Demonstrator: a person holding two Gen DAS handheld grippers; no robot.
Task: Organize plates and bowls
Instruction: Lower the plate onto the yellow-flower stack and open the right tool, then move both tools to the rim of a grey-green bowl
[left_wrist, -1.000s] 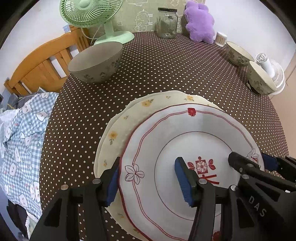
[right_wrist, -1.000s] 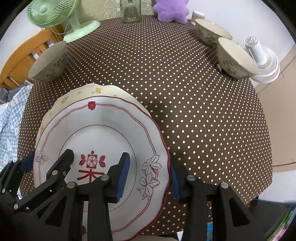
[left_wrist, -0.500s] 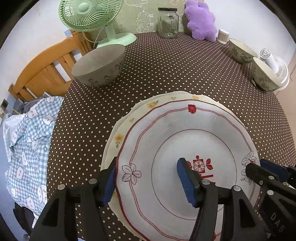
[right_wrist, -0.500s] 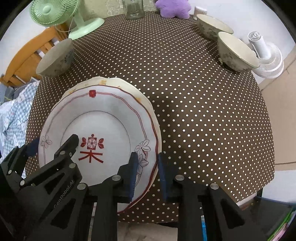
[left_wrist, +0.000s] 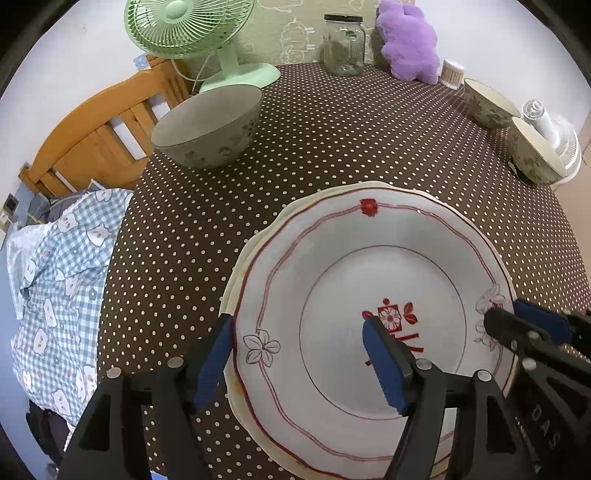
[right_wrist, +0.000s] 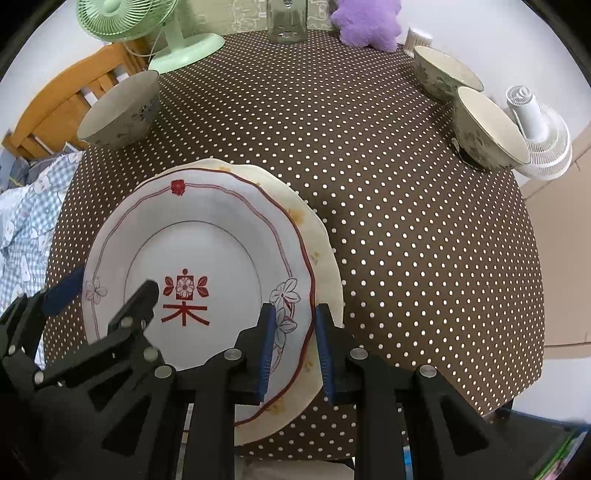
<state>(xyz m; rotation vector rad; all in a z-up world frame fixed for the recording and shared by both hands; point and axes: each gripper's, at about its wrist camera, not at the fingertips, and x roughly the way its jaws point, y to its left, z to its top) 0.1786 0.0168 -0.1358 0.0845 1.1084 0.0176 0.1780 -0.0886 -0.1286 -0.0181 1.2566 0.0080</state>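
Fingers of the right gripper (right_wrist: 295, 350) sat clamped on the near right rim of the red-patterned plate (right_wrist: 207, 254), one blue pad above the rim and one outside it. The left gripper (left_wrist: 299, 360) had just been opening: its fingers stood apart, one beside the plate's left edge and one over the plate's centre, neither pad pressing on it.

That plate already lay on the cream floral plate (right_wrist: 321, 258), whose yellow-flowered edge showed past it on the right and far sides, so the two were not quite centred. Both sat at the near edge of the desk (right_wrist: 406, 221), on its brown dotted cloth. I judged the plate half of the job nearly done: stacked, with perhaps a last nudge and the release still to come.

The bowls looked untouched. A grey floral bowl (left_wrist: 210, 129) stood alone at the far left, near the green fan (left_wrist: 192, 33). Two cream bowls, the nearer bowl (right_wrist: 487, 129) and the farther bowl (right_wrist: 443, 74), stood just beside each other at the far right, not nested, well apart from the grey one. Gathering and stacking those three seemed the main work left.
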